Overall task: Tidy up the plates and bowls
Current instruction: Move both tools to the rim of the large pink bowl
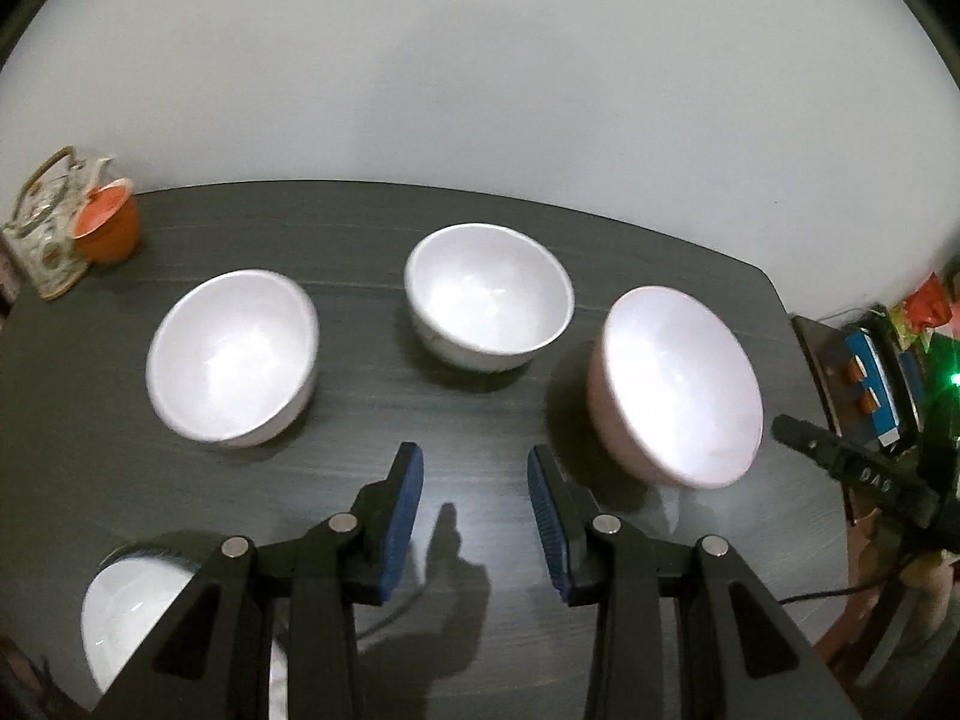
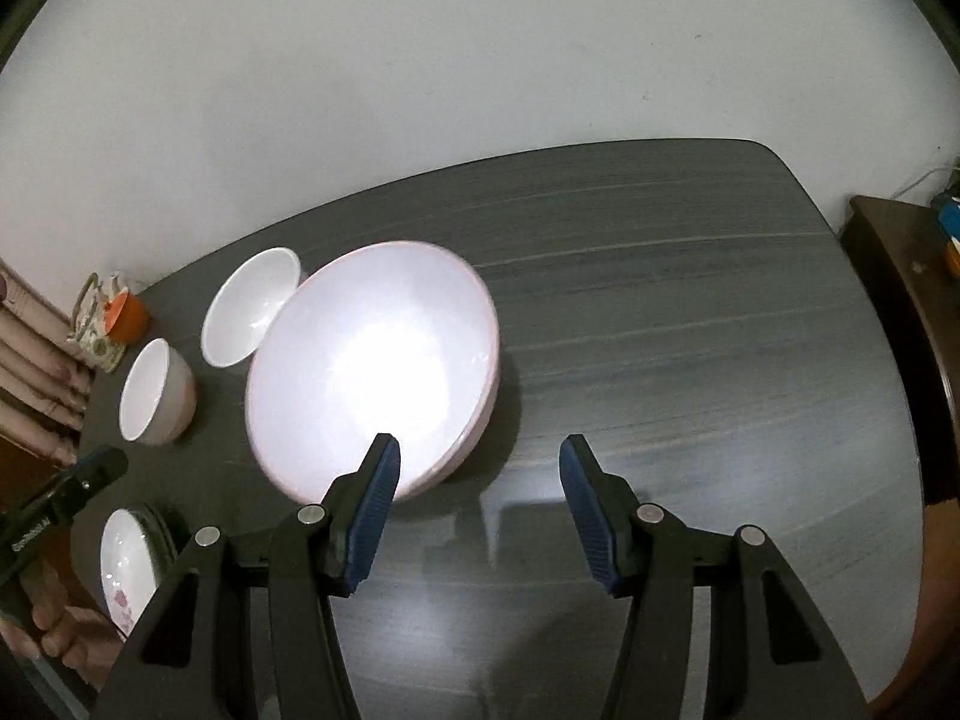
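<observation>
Black angular linkages with round steel pivot pins are filling the bottom of both views, each ending in ribbed blue pads. Seen from the left wrist camera, the left gripper point(image 1: 475, 468) is standing partly open over bare tabletop, with nothing between its pads. Under its left linkage a stack of white plates point(image 1: 129, 606) is peeking out, glossy and round, mostly hidden.

Going left to right along the dark, wood-grained table point(image 1: 360, 228): a patterned teapot point(image 1: 45, 222) with a looped handle is sitting at the far left corner, touching an orange cup point(image 1: 108, 225). Next a smooth white bowl point(image 1: 234, 357) is resting upright, then a second white bowl point(image 1: 487, 297) farther back, then a larger pink bowl point(image 1: 678, 387), white inside and pale pink outside, near the right edge. Its rim is looking tilted, though the lens may be bending it.

From the right wrist camera, the right gripper point(image 2: 478, 462) is hanging moderately open and empty, its left pad overlapping the near rim of the pink bowl point(image 2: 372, 360) in the picture; whether it is touching is unclear. Smooth, streaked tabletop is stretching away to the right, rounded at the corner.
</observation>
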Tool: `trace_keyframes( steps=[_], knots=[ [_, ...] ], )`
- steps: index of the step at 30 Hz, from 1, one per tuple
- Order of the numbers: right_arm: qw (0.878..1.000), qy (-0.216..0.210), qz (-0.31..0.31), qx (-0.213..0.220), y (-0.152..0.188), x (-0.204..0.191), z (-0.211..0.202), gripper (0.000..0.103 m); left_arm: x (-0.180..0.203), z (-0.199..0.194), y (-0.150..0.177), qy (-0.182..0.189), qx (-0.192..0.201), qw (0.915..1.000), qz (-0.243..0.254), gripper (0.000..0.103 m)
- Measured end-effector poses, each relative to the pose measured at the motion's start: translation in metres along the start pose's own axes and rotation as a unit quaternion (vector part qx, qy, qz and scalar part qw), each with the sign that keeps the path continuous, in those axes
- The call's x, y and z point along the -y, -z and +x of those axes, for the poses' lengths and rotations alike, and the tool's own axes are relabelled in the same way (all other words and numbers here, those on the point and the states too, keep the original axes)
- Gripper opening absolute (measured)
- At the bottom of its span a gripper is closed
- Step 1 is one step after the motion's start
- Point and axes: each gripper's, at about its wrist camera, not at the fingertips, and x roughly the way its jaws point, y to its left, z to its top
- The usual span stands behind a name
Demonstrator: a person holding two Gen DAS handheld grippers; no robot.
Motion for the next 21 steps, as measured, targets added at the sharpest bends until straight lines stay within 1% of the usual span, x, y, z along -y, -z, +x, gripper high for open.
trace_keyframes(
  steps=[3,6,10,13,19,21],
  knots=[
    [1.000,0.005,0.005,0.000,-0.010,0.007,0.009,0.053,0.014,0.020,-0.014,0.011,-0.016,0.9997,-0.012,0.037],
    [1.000,0.007,0.010,-0.007,-0.016,0.011,0.020,0.053,0.019,0.033,-0.021,0.025,-0.028,0.9991,-0.022,0.037],
    [1.000,0.010,0.007,-0.008,-0.022,0.012,0.031,0.053,0.030,0.052,-0.031,0.044,-0.036,0.9983,-0.015,0.037],
    [1.000,0.010,0.010,-0.011,-0.026,0.013,0.039,0.053,0.038,0.066,-0.035,0.042,-0.050,0.9978,-0.013,0.037],
    [1.000,0.000,0.019,-0.015,-0.029,0.014,0.050,0.053,0.045,0.084,-0.039,0.059,-0.079,0.9947,-0.031,0.037],
    [1.000,-0.001,0.021,-0.016,-0.029,0.016,0.053,0.053,0.044,0.092,-0.039,0.054,-0.085,0.9942,-0.037,0.037]
  ],
)
